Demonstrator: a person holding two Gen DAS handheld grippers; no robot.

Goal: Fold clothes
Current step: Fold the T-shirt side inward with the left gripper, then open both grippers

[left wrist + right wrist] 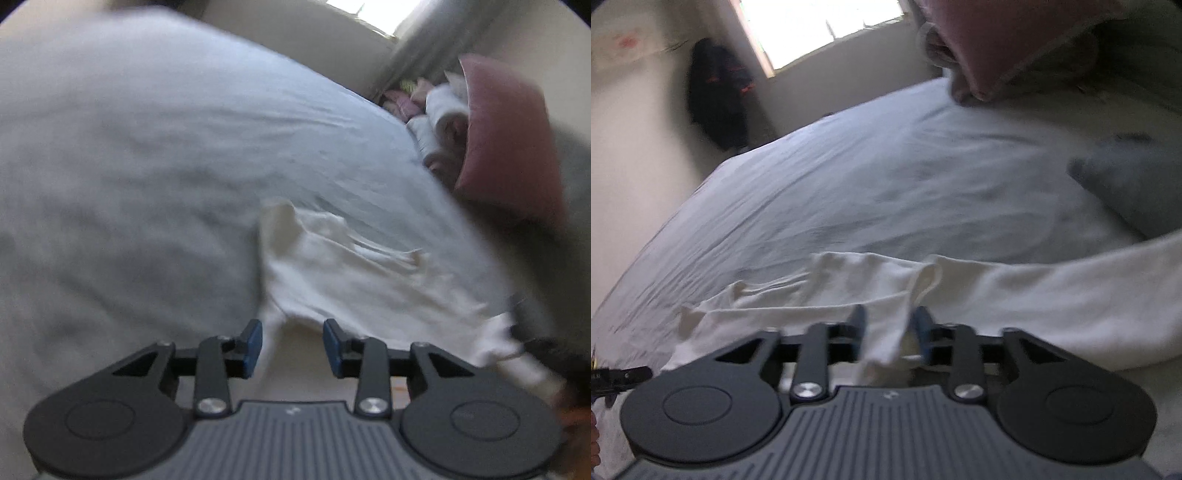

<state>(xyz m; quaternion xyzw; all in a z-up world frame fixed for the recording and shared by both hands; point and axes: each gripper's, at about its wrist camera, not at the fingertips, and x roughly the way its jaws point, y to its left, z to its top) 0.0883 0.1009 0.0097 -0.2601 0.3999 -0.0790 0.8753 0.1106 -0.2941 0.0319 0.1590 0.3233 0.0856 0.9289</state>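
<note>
A white garment (354, 273) lies crumpled on a pale blue bed sheet (147, 147). My left gripper (292, 345) is open, its jaws apart over the garment's near edge, gripping nothing. In the right wrist view the same white garment (1034, 295) spreads across the bed sheet (849, 184). A fold of it hangs between the jaws of my right gripper (889, 332), which stand apart around the cloth. Both views are blurred.
A pink pillow (509, 147) and a heap of clothes (439, 110) sit at the bed's far right. A grey pillow (1137, 184) lies at the right. A dark bag (716, 96) hangs by the window (820, 26).
</note>
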